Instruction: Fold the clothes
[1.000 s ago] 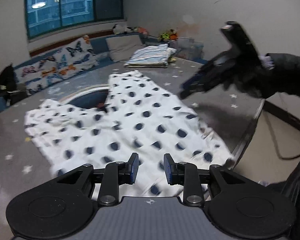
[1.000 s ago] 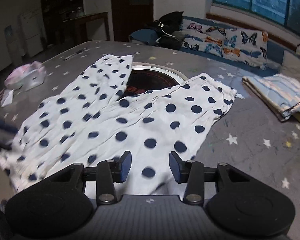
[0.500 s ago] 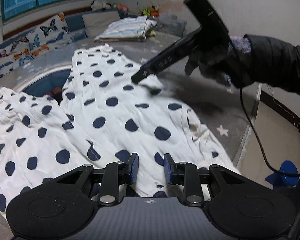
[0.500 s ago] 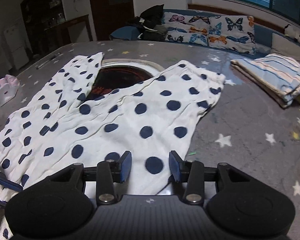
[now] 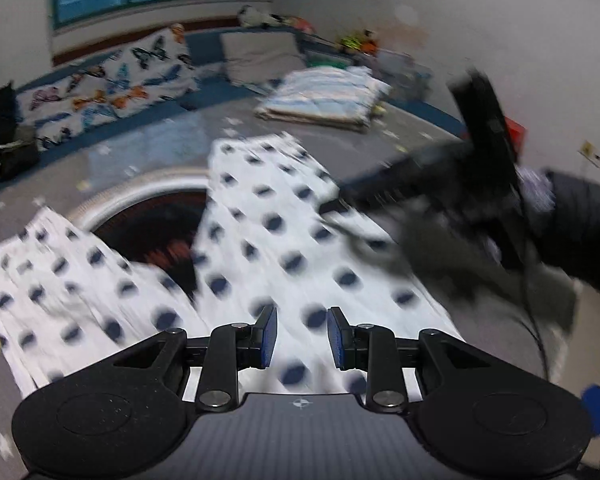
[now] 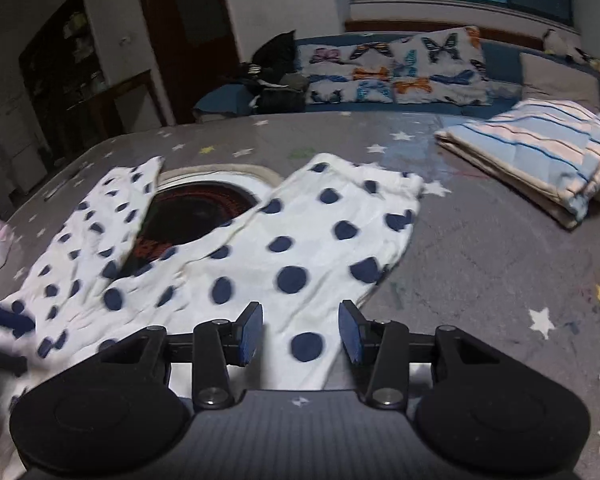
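The white cotton trousers with navy polka dots [image 6: 292, 248] lie spread flat on the grey star-printed bed [image 6: 500, 264], their two legs splayed toward eleven and one o'clock with a dark round mat [image 6: 192, 216] showing between them, so the garment is laid out but carries no fold that I can see. A fold would call for pinching a hem or waist edge and carrying one leg over the other. The left gripper [image 5: 302, 338] and right gripper [image 6: 300, 332] both hover low over the waist end at six o'clock, fingers apart and holding nothing, the right one reaching in from three o'clock in the left view.
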Tool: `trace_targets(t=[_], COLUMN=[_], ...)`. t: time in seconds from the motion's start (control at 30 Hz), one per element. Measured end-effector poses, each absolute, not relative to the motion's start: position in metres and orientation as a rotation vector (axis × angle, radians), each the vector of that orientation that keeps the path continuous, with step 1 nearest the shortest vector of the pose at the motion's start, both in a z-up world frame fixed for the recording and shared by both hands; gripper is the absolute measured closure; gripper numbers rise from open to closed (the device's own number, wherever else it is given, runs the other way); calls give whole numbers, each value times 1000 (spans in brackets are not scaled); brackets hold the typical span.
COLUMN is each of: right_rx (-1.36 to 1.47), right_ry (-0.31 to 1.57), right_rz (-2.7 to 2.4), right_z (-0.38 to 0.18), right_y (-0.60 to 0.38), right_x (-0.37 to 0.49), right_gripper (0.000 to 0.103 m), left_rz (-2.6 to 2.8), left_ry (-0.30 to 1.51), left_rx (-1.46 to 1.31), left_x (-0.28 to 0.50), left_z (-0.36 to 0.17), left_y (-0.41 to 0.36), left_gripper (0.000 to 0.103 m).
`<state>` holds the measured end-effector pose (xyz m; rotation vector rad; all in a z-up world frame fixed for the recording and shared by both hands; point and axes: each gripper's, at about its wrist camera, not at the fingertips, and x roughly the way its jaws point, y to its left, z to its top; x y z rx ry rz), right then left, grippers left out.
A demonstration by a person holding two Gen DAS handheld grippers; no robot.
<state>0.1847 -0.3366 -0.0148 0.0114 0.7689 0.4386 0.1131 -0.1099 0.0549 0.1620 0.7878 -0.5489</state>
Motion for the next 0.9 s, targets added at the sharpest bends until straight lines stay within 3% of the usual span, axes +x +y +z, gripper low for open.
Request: trace_targets(t=[0.53, 0.8, 0.9], right_rx=[-41, -55, -62], right_ry=[664, 643, 646], right_rz=[468, 491, 507], right_z=[-24, -26, -26], right_y=[-325, -325, -323], right_x=[180, 175, 174], right_gripper=[60, 49, 31], left_rz=[-405, -390, -384], left_ry=[829, 848, 853], left_rx=[171, 151, 143], left_x=[235, 242, 244], left_z=[13, 5, 2], left_y=[-141, -138, -137], left_gripper=[75, 88, 94])
